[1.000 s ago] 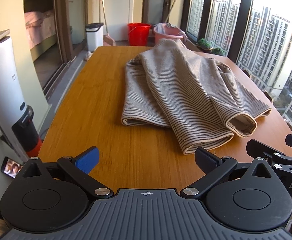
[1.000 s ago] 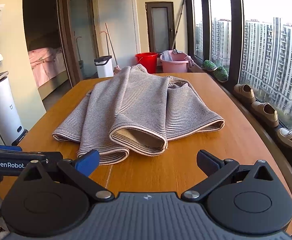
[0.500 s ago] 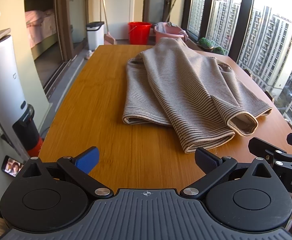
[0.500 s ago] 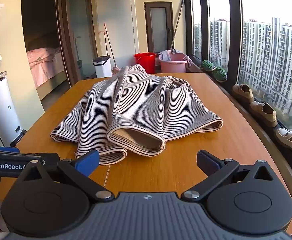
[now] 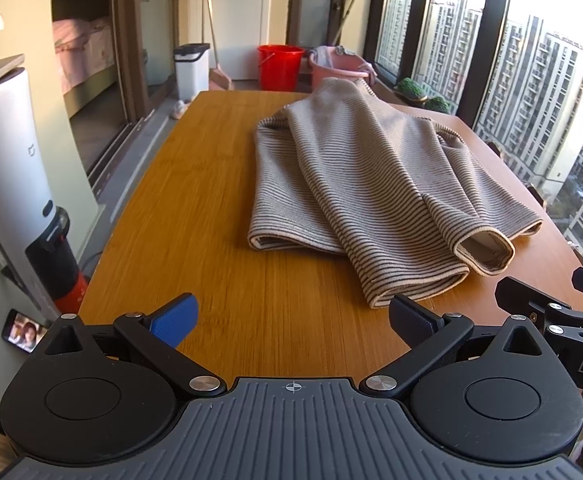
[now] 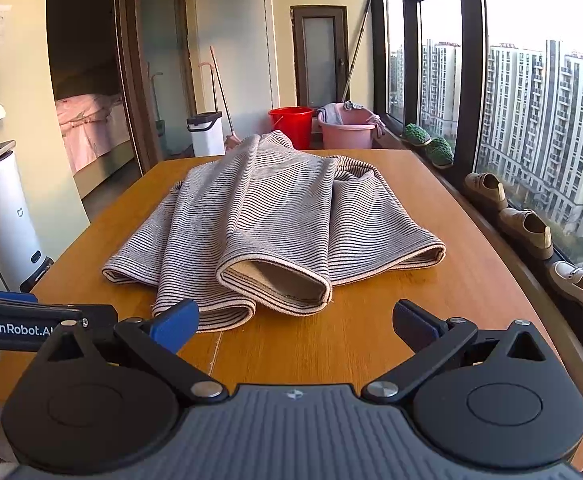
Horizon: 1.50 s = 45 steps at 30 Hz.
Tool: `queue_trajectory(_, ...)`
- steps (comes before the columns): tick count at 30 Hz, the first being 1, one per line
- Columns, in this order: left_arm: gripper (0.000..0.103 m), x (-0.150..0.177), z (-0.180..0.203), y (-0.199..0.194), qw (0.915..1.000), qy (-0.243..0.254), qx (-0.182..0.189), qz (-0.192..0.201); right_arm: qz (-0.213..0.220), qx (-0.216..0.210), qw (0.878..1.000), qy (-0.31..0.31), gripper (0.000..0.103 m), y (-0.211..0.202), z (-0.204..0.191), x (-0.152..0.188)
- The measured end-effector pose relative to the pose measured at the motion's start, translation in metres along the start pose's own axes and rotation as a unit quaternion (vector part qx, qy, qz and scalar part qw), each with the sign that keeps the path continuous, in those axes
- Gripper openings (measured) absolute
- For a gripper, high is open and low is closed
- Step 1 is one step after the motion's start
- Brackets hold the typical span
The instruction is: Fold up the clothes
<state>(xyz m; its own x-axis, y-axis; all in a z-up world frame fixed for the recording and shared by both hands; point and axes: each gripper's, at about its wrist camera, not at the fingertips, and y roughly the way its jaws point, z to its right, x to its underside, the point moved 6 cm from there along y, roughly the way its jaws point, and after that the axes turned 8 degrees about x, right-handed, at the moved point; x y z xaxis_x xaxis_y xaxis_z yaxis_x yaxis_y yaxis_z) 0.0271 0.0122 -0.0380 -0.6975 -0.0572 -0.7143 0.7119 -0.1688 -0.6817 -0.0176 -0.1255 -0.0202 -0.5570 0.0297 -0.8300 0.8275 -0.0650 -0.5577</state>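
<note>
1. The left gripper [image 5: 293, 314] is held wide open over the near end of the wooden table [image 5: 195, 200]; nothing is gripped between its blue pad and dark pad.
2. The right gripper [image 6: 295, 320] is likewise held wide open and empty, low over the same table end.
3. The striped garment [image 5: 363, 184] is seen lying loosely bunched on the table, ahead of both grippers and touched by neither.
4. From the left gripper, the garment is placed ahead and to the right, with its nearest hem just beyond the right finger.
5. From the right gripper, the garment [image 6: 275, 216] is placed straight ahead, with an open rolled hem facing the camera and the nearest fold just past the left blue pad.
6. Compared with a second ago, both views are shifted slightly forward: the garment is seen a little nearer and lower in each frame.
7. The jaw spread is unchanged on both grippers since the earlier frames; the garment's folds are also unchanged.
8. The right gripper's fingers are seen at the right edge of the left view, a bit higher than earlier.
9. Beyond the table's far end, a red bucket [image 6: 291, 124] and a pink basin [image 6: 347, 128] are seen on the floor.
10. A white bin [image 5: 192, 66] is seen far ahead-left of the left gripper.
</note>
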Motion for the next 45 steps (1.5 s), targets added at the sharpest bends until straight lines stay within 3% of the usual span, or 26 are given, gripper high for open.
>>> queue_trajectory(14, 0.103, -0.0032, 0.0007, 0.0015, 1.0, -0.003, 0.001, -0.002, 0.035, -0.019, 0.999, 0.027, 0.103, -0.0002, 0.0003, -0.0045)
queue_trajectory(45, 0.103, -0.0013, 0.0001, 0.0028, 1.0, -0.002, 0.004, -0.004, 0.005, -0.009, 1.0, 0.012, 0.103, 0.0017, 0.0, 0.0004)
